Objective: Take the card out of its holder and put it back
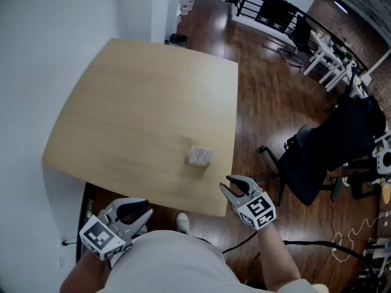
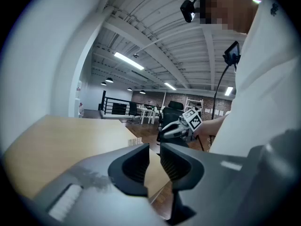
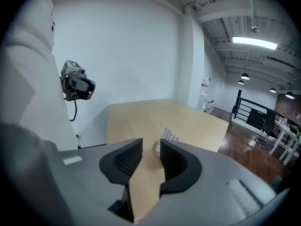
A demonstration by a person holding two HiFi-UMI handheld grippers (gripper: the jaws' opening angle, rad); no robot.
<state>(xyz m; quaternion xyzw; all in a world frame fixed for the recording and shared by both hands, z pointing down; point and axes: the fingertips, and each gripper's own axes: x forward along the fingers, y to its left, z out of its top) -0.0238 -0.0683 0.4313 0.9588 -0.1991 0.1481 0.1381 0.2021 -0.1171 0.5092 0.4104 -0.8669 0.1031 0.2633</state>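
Overhead, card holder (image 1: 200, 156) lies near right tool (image 1: 227, 183); its view shows parted jaws.

Head camera is looking steeply down at the table (image 1: 140, 115) from 6 o'clock. Both gripper cameras are sitting low at that near edge, facing inward, sharing the card holder (image 1: 200, 156).

Bench (image 1: 134, 115): pale wood grain. Card holder (image 1: 200, 156): whitish, finely striped. Left tool (image 1: 144, 216) and right tool (image 1: 230, 185): light grey bodies, black ribbed pads (image 3: 127, 161), black-and-white square markers (image 1: 261, 211). Floor (image 1: 269, 102): dark reddish-brown planks. Chair (image 1: 330, 151): black. Wall (image 1: 43, 47): white.
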